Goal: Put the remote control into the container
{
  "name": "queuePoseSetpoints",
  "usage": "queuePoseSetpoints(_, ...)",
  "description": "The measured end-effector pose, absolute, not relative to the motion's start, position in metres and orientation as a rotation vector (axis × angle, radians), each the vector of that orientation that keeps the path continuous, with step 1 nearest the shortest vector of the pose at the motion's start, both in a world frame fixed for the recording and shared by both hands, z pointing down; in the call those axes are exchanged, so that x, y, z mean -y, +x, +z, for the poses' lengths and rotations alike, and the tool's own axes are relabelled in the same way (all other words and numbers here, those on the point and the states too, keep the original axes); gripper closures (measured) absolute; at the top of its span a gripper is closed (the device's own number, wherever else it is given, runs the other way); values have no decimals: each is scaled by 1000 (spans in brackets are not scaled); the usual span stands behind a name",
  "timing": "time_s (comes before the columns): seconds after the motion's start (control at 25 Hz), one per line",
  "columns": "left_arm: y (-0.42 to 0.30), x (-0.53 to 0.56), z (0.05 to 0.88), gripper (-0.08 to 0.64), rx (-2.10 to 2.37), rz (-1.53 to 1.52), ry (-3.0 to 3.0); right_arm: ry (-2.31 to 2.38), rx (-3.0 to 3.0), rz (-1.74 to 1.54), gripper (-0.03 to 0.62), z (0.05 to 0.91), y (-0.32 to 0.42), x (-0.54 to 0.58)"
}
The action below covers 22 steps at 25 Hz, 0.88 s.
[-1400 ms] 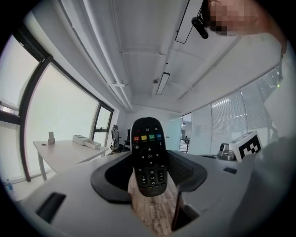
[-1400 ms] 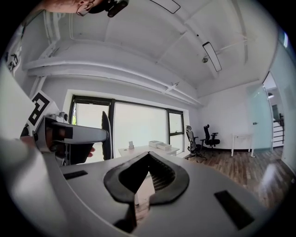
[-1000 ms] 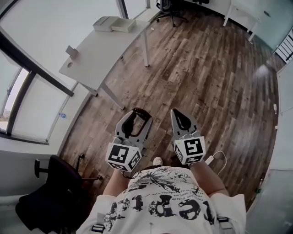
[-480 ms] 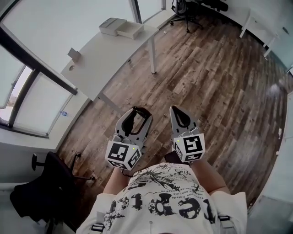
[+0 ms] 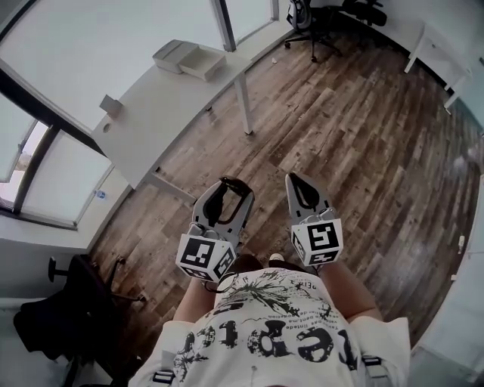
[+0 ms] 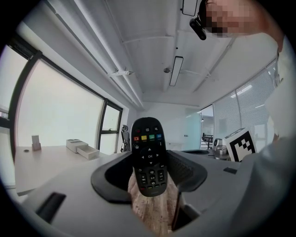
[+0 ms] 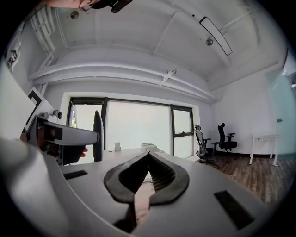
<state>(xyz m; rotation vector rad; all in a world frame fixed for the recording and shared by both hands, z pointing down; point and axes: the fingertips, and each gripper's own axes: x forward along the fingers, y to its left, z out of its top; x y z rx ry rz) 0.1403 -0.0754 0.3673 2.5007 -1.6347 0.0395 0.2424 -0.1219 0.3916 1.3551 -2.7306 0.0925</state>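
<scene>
A black remote control (image 6: 149, 157) with coloured buttons stands upright between the jaws of my left gripper (image 6: 150, 173), which is shut on its lower half. In the head view the left gripper (image 5: 229, 187) is held in front of the person's body over the wooden floor. Beside it, my right gripper (image 5: 296, 181) is shut with nothing in it, its jaw tips meeting (image 7: 149, 155). The container, a white box with an open drawer (image 5: 189, 59), sits on the far end of a white desk (image 5: 144, 113). It also shows small in the left gripper view, as a white box (image 6: 81, 147).
The white desk runs along the windows at upper left, with a small white block (image 5: 110, 104) on it. A black office chair (image 5: 53, 321) stands at lower left, another chair (image 5: 321, 19) at the top. Another white table (image 5: 442, 53) is at upper right. Wooden floor lies between.
The head view has shifted a little, so the desk and container sit slightly differently in the frame. Both grippers keep the same pose, and the remote stays in the left one.
</scene>
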Motion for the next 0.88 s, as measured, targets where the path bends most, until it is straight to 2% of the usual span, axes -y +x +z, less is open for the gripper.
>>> queuePoseSetpoints(0.48,149,196,390,321,1612,36,2469,1377,2697,109,592,411,258,239)
queuePoseSetpoints(0.88,111,358,372,321,1615,-59,2495,1339,2695,21,592,393,213,394)
